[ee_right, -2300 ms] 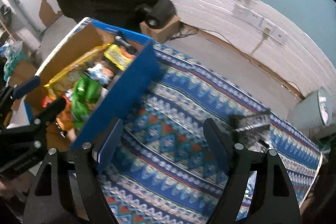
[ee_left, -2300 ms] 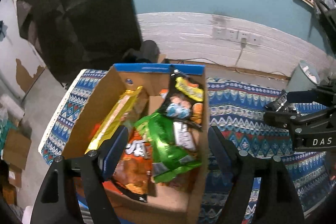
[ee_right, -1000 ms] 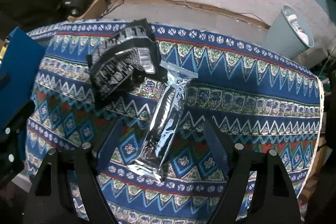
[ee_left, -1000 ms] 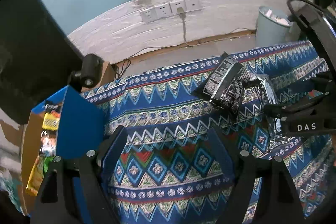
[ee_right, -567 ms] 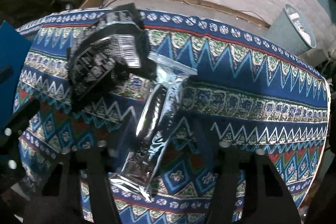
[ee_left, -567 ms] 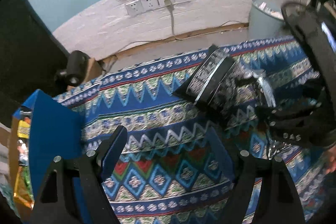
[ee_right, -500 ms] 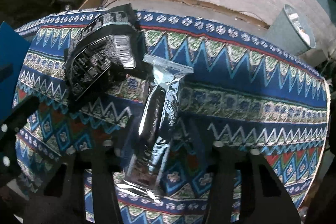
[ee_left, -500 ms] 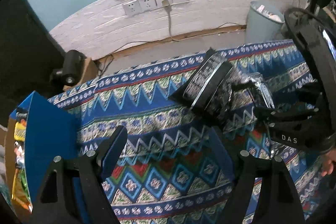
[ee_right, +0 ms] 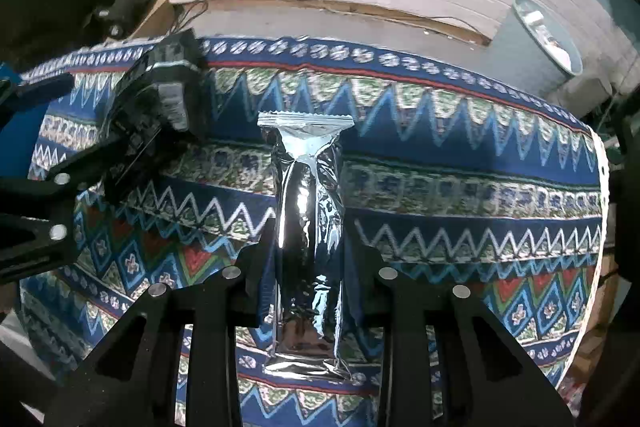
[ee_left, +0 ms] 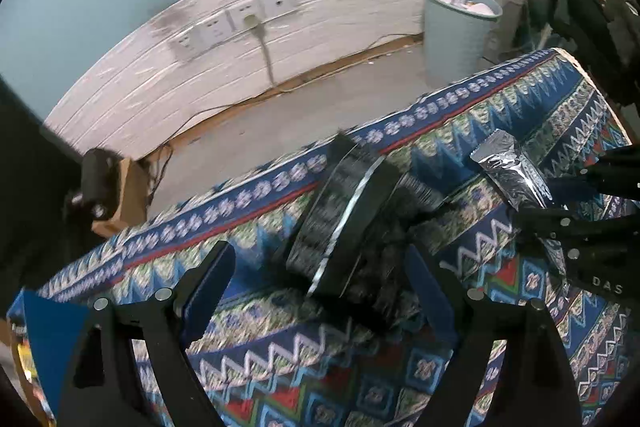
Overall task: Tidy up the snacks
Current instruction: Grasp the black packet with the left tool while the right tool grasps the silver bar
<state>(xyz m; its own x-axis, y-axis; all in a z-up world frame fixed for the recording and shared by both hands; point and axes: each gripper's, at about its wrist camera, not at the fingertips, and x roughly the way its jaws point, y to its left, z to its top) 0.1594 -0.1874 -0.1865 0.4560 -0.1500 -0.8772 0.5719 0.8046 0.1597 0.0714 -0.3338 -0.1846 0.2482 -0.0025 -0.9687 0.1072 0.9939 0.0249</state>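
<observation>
The silver pouch (ee_right: 306, 227) is being clamped by the right tool (ee_right: 308, 259), apparently for boxing; beside it, the black bag (ee_left: 340, 227) is being straddled by the wide left tool (ee_left: 316, 291).

right gripper (ee_right: 306, 247): 2 fingers closed in from both sides on the silver foil packet (ee_right: 306, 227), pads pressed against its lower half, packet running lengthwise between them. left gripper (ee_left: 316, 283): 2 fingers spread wide, nothing between the pads, angled down over the black snack bag (ee_left: 344, 227), not touching it. in the left wrist view the right gripper sits at the far right edge.
</observation>
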